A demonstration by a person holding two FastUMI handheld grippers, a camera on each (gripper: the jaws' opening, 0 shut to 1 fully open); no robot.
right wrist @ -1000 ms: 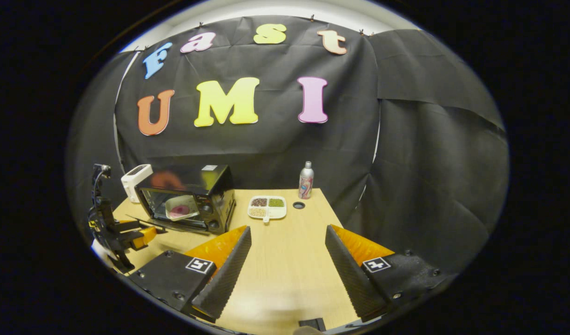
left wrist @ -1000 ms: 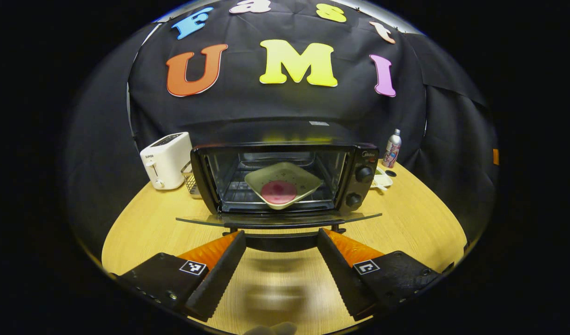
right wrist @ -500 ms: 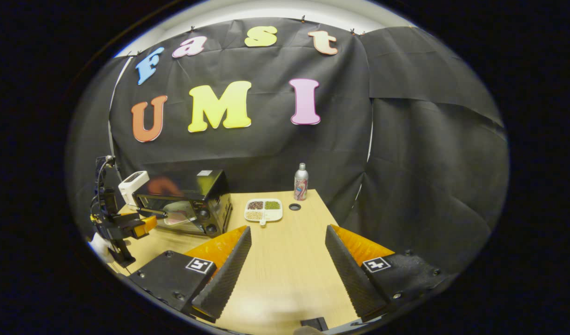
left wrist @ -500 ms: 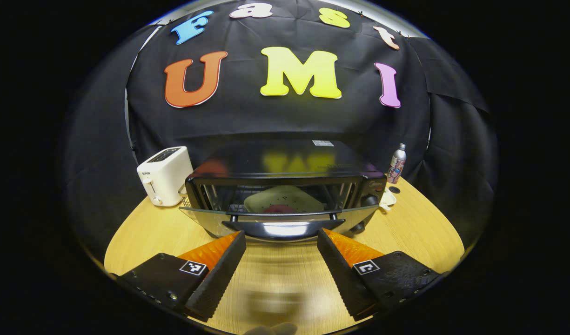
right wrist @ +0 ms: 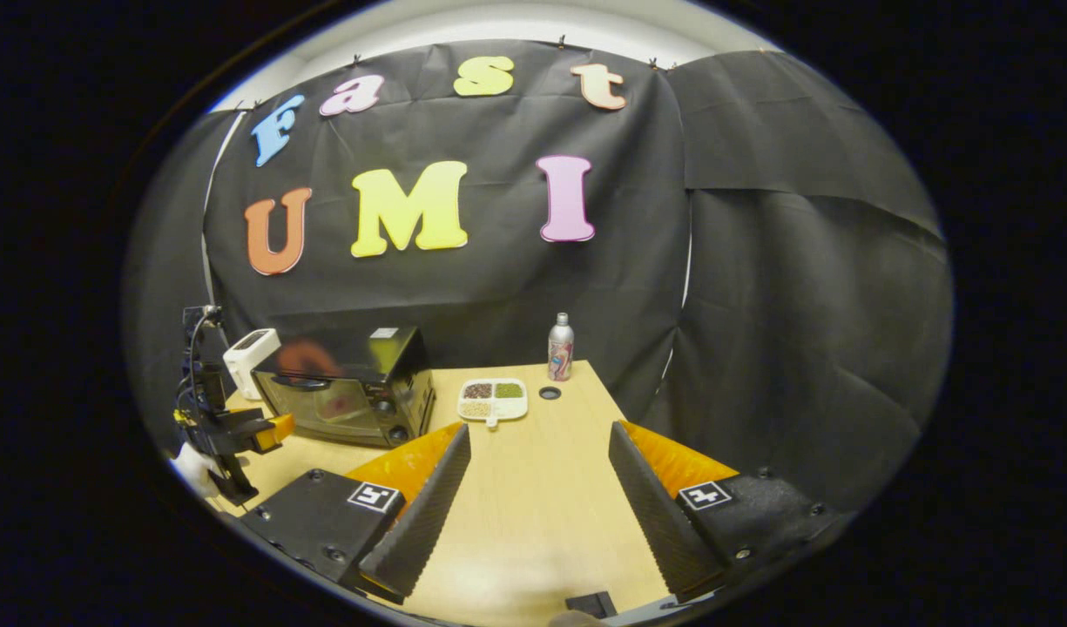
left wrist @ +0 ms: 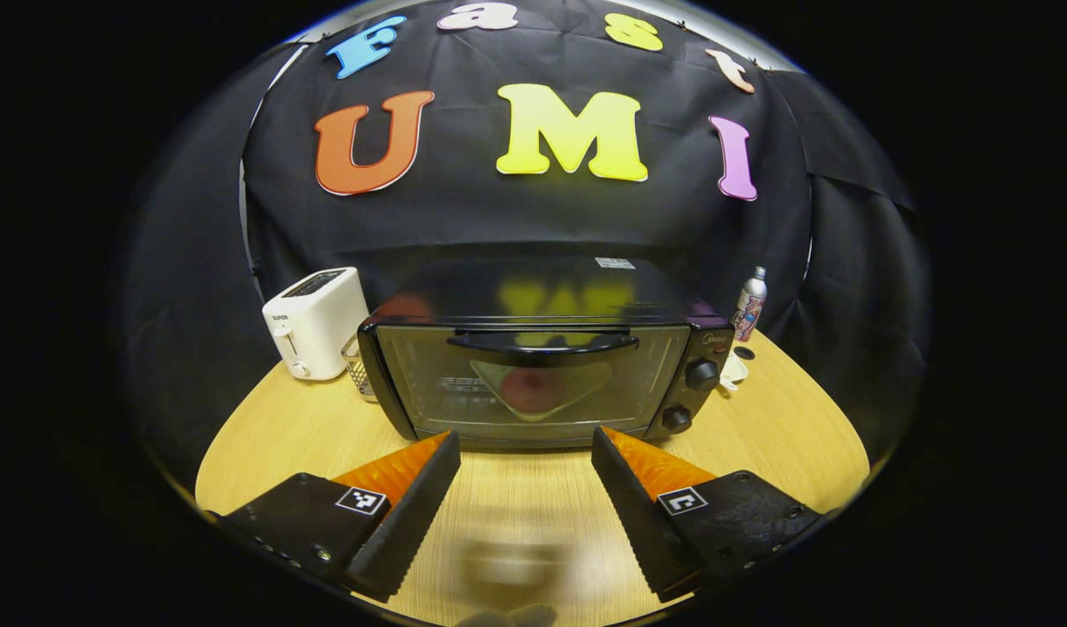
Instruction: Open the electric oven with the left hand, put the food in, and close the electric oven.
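Note:
The black electric oven (left wrist: 542, 366) stands on the wooden table with its glass door closed and the handle (left wrist: 542, 346) up along the top. Through the glass I see a pale square plate (left wrist: 542, 387) with pink food on it. My left gripper (left wrist: 524, 475) is open just in front of the door, touching nothing. In the right gripper view the oven (right wrist: 346, 396) sits far left, with the left gripper (right wrist: 267, 431) beside its door. My right gripper (right wrist: 537, 475) is open and holds nothing, over bare table.
A white toaster (left wrist: 315, 322) and a small wire basket (left wrist: 356, 366) stand left of the oven. A divided white dish of grains (right wrist: 494, 399), a metal bottle (right wrist: 560, 348) and a small black ring (right wrist: 550, 393) lie to the oven's right. The table's edges (left wrist: 237, 418) curve close.
The oven door swung up from lying flat to fully closed. My left gripper rose with it and now sits back from the door. The right gripper barely moved.

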